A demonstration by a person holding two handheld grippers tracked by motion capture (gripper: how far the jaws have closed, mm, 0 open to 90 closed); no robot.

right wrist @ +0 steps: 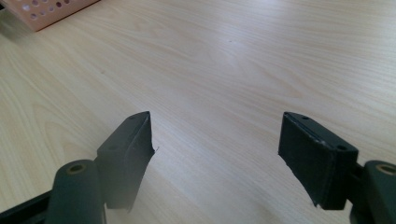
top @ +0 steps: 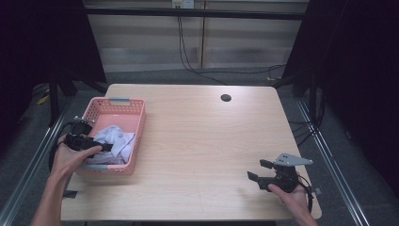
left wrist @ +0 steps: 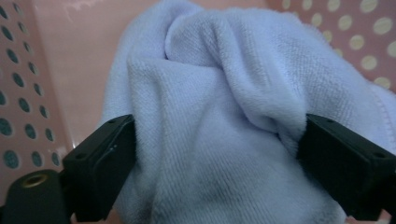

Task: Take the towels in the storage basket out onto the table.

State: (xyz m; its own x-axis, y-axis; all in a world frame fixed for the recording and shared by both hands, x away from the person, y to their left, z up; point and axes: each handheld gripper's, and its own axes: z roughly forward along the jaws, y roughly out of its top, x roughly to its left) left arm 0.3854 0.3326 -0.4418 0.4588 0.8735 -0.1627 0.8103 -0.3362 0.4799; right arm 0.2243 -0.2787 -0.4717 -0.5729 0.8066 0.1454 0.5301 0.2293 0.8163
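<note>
Your left gripper (left wrist: 219,154) straddles a raised fold of the soft, light towel (left wrist: 224,93) in the pink basket (top: 136,141), jaws wide; pinch that ridge. Your right gripper (right wrist: 217,149) sits wide open, empty.

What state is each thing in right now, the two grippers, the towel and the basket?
Left gripper: open, jaws either side of a bunched fold of the towel, not yet closed on it.
Right gripper: open, nothing between its jaws, above bare table.
Towel: crumpled, lying in the basket.
Basket: upright on the table's left side, holding the towel.
</note>
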